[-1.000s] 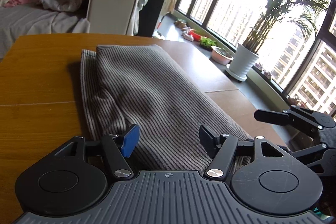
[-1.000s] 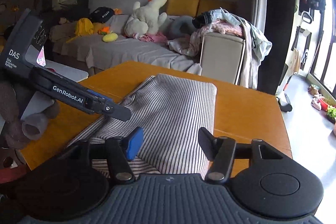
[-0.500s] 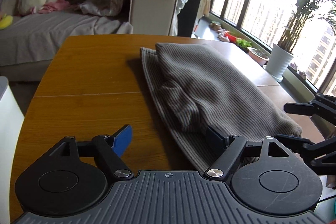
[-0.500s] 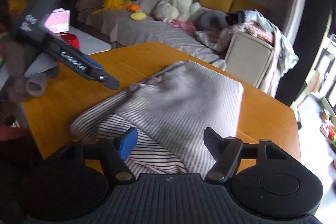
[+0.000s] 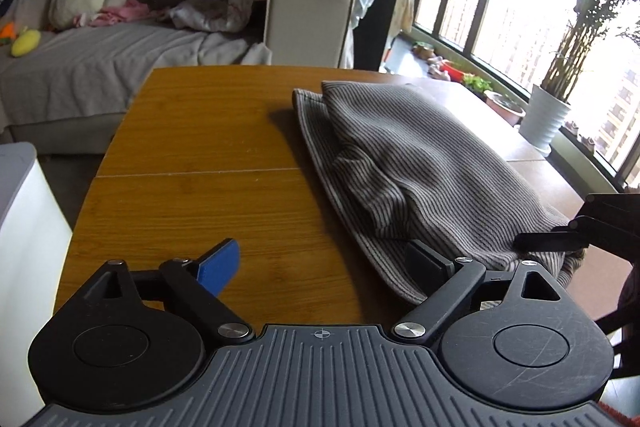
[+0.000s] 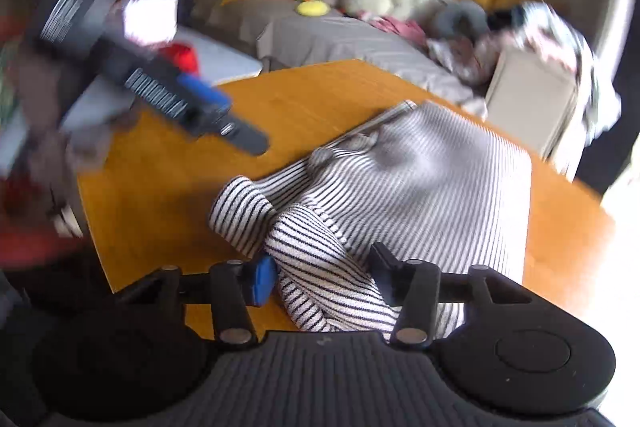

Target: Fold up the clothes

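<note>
My left fingers (image 5: 324, 263) are spreading wide over the orange-brown wooden table (image 5: 208, 163), pinching nothing, the right one just touching the near edge of the folded black-and-white striped knit garment (image 5: 420, 163). My right fingers (image 6: 320, 277) are closing around its bunched near corner (image 6: 328, 267), which lies between them on the table

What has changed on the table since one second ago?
The left hand-held gripper slid left off the striped garment; its jaws are opening over bare table. The right hand-held gripper jaws are closing around a bunched fold. The garment remains folded on the table.
</note>
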A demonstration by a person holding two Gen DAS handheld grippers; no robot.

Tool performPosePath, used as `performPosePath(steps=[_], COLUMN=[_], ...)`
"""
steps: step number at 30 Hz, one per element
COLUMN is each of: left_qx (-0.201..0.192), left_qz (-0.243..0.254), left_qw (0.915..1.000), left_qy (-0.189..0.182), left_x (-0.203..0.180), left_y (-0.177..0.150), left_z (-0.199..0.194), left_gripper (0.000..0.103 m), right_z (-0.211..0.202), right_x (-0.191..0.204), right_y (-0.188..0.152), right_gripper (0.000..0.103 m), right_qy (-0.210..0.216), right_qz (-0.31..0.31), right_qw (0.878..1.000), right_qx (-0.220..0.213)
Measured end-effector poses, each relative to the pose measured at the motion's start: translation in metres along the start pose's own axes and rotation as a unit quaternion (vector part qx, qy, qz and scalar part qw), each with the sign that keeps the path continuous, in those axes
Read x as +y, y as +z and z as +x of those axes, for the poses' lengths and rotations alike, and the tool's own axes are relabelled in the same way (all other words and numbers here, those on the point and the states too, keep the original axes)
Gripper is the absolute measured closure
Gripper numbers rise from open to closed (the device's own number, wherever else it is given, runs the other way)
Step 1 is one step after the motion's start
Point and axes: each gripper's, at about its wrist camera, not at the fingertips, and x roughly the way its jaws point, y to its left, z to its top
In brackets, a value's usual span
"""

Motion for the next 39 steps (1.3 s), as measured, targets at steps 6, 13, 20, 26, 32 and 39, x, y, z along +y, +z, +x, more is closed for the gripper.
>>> performPosePath(steps=[6, 13, 20, 26, 32, 39], left_qx=[-0.002, 0.016, 0.015, 0.02, 0.027, 0.029], left_qz=[0.039, 0.133, 0.118, 0.071, 0.047, 0.033], left_qw=[0.9985, 0.9893, 0.9923, 0.9969, 0.998, 0.9985], left_qy=[-0.037, -0.057, -0.032, -0.029, -0.034, -0.034], left_x=[-0.011, -0.047, -0.055, -0.039, -0.033, -0.031], left_y=[-0.003, -0.016, -0.007, 0.002, 0.004, 0.003], left_z=[-0.007, 0.009, 0.025, 0.028, 0.031, 0.033], left_gripper=[0.007, 0.006, 0.005, 0.005, 0.005, 0.005], right_z=[0.001, 0.006, -0.019, -0.015, 0.001, 0.017], right_x=[-0.046, -0.045, -0.011, 0.0, 0.015, 0.027], right_y=[-0.005, -0.004, -0.006, -0.025, -0.039, -0.04], right_gripper=[0.057, 0.056, 0.027, 0.023, 0.016, 0.028], right_qy=[0.054, 0.048, -0.035, -0.084, -0.127, -0.178], right_qz=[0.144, 0.136, -0.023, -0.096, -0.17, -0.227], right_qw=[0.988, 0.989, 0.998, 0.992, 0.977, 0.957], right_qx=[-0.001, -0.007, -0.042, -0.017, -0.023, -0.036])
